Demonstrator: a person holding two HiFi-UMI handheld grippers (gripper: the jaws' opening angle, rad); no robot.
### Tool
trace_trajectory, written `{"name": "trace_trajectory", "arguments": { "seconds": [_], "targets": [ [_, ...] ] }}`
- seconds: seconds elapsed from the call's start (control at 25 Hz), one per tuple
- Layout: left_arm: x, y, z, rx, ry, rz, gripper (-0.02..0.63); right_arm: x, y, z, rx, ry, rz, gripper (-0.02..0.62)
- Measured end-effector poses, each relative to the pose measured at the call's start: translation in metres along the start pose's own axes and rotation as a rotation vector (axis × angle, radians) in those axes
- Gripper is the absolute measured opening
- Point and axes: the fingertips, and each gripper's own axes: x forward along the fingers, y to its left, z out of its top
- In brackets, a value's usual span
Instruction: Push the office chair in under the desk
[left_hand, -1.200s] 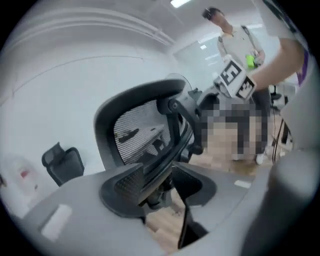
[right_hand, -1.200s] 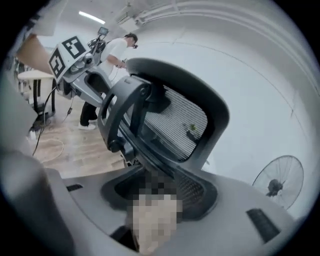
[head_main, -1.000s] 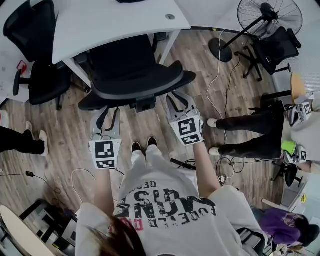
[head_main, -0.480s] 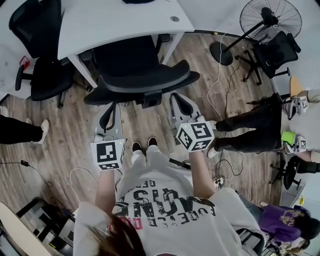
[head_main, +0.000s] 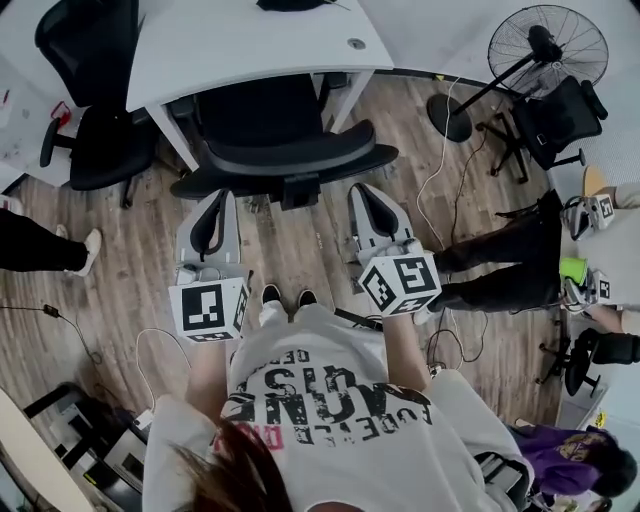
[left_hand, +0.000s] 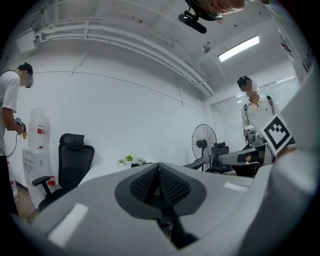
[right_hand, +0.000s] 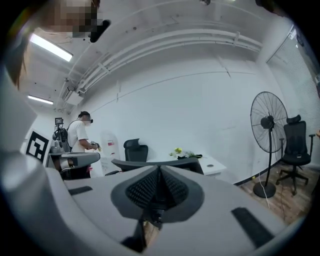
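The black office chair (head_main: 285, 150) stands with its seat under the white desk (head_main: 250, 45) and its curved back towards me. My left gripper (head_main: 217, 202) hovers just behind the left end of the chair's back, shut and empty. My right gripper (head_main: 362, 193) is off the right end of the back, also shut with nothing in it. In the left gripper view, the left gripper (left_hand: 159, 167) points over the desk top (left_hand: 103, 171). From the right gripper (right_hand: 160, 170), the chair back (right_hand: 156, 162) shows just beyond its tips, with the desk (right_hand: 210, 164) behind.
A second black chair (head_main: 90, 150) stands left of the desk. At the right are a standing fan (head_main: 545, 45), another chair (head_main: 560, 105) and a seated person's legs (head_main: 500, 270). Cables (head_main: 440, 150) run over the wooden floor. Someone's leg (head_main: 40, 250) shows at the left edge.
Both grippers' jaws have closed from open. Both grippers have drawn slightly back from the chair's back, and the chair now sits a little further under the desk.
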Motion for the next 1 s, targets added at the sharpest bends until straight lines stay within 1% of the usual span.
{"name": "trace_trajectory", "arguments": {
  "seconds": [0.16, 0.32, 0.4, 0.48, 0.6, 0.76, 0.88, 1.0],
  "targets": [
    [-0.008, -0.019, 0.024, 0.016, -0.048, 0.023, 0.011, -0.016, -0.004, 0.024, -0.005, -0.035, 0.045, 0.025],
    [-0.011, -0.041, 0.042, 0.044, -0.070, 0.015, 0.011, -0.031, -0.011, 0.044, -0.069, -0.037, 0.082, 0.025],
    [-0.008, -0.047, 0.051, 0.039, -0.088, 0.032, 0.011, -0.034, -0.016, 0.053, -0.082, -0.046, 0.098, 0.025],
    [-0.007, -0.051, 0.058, 0.017, -0.103, 0.052, 0.011, -0.037, -0.020, 0.060, -0.083, -0.057, 0.118, 0.025],
    [-0.003, -0.062, 0.068, 0.012, -0.125, 0.042, 0.011, -0.039, -0.020, 0.071, -0.075, -0.082, 0.163, 0.025],
    [-0.005, -0.073, 0.072, 0.018, -0.128, 0.047, 0.011, -0.046, -0.019, 0.073, -0.045, -0.080, 0.197, 0.025],
    [-0.009, -0.079, 0.074, 0.007, -0.136, 0.056, 0.011, -0.050, -0.013, 0.073, -0.074, -0.075, 0.211, 0.025],
    [-0.017, -0.086, 0.071, 0.016, -0.136, 0.065, 0.011, -0.059, -0.004, 0.070, -0.107, -0.068, 0.236, 0.025]
  ]
}}
